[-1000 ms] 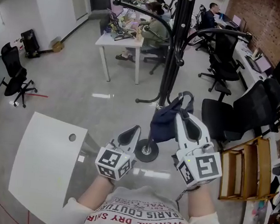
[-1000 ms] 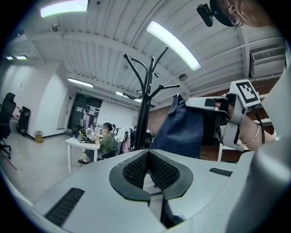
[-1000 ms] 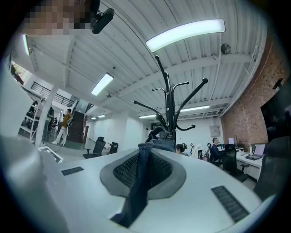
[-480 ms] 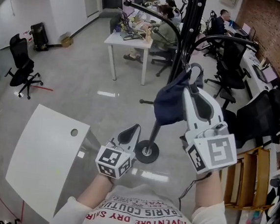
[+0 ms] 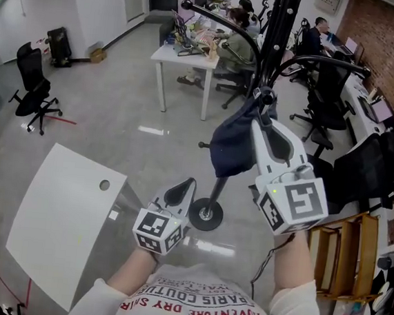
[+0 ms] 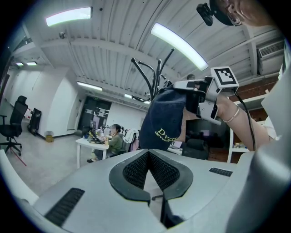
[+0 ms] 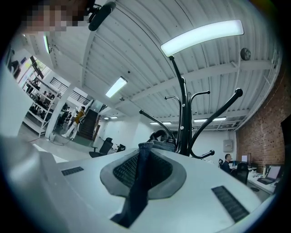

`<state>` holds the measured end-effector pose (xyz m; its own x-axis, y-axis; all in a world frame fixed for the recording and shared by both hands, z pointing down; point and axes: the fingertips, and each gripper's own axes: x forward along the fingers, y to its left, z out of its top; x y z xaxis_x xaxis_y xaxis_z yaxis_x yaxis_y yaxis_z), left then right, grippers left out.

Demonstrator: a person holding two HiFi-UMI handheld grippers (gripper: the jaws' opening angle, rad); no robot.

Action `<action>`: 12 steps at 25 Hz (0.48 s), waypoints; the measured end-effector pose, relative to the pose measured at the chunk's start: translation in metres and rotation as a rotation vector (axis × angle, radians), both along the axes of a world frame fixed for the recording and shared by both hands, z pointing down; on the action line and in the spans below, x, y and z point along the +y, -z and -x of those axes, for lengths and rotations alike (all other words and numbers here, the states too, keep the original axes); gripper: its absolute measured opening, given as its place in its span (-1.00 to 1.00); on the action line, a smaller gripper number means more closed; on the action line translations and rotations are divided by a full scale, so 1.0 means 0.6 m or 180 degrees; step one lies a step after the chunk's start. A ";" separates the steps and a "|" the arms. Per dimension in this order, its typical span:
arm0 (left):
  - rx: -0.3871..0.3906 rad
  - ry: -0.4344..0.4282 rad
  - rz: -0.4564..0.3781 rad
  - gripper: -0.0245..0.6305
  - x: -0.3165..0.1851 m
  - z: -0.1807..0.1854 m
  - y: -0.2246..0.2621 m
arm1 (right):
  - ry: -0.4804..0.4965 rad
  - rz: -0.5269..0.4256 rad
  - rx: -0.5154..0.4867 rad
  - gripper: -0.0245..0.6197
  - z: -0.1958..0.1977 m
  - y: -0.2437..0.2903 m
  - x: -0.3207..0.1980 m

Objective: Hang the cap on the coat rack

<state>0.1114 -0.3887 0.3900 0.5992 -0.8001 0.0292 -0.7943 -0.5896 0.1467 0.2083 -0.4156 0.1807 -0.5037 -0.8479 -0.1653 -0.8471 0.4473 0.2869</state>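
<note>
A dark blue cap (image 5: 231, 148) with pale lettering hangs from my right gripper (image 5: 260, 116), which is shut on its denim strap (image 7: 140, 179). I hold the cap raised beside the black coat rack's pole (image 5: 276, 36), below its curved hooks. In the right gripper view the rack (image 7: 183, 109) rises just behind the jaws. Its round base (image 5: 206, 215) stands on the floor between my two grippers. My left gripper (image 5: 187, 186) is held low, shut, with nothing in it. From the left gripper view the cap (image 6: 164, 119) hangs ahead, beneath the right gripper (image 6: 202, 93).
A white table (image 5: 59, 223) lies at lower left. Behind the rack a white desk (image 5: 186, 54) has people seated at it. Black office chairs (image 5: 327, 103) crowd the right side, and a wooden shelf (image 5: 344, 247) stands at lower right. Another chair (image 5: 31, 92) is far left.
My right gripper has risen with the cap from near the rack's base up toward its hooks. The left gripper has hardly moved.
</note>
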 end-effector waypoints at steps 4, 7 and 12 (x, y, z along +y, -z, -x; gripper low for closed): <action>0.0043 0.0000 0.0064 -0.91 -0.001 0.003 -0.007 | -0.0098 0.0075 0.0005 -0.83 -0.010 -0.015 -0.020; 0.0040 0.0020 0.0125 -0.91 -0.007 0.012 -0.010 | -0.0159 0.0177 -0.0050 -0.84 -0.017 -0.022 -0.044; 0.0001 0.0018 0.0214 -0.91 -0.010 0.006 -0.028 | -0.0176 0.0358 -0.0151 -0.84 -0.033 -0.046 -0.079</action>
<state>0.1080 -0.3944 0.4069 0.5948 -0.7996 0.0827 -0.7974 -0.5740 0.1862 0.2283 -0.4629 0.2086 -0.4497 -0.8886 -0.0903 -0.8827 0.4267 0.1967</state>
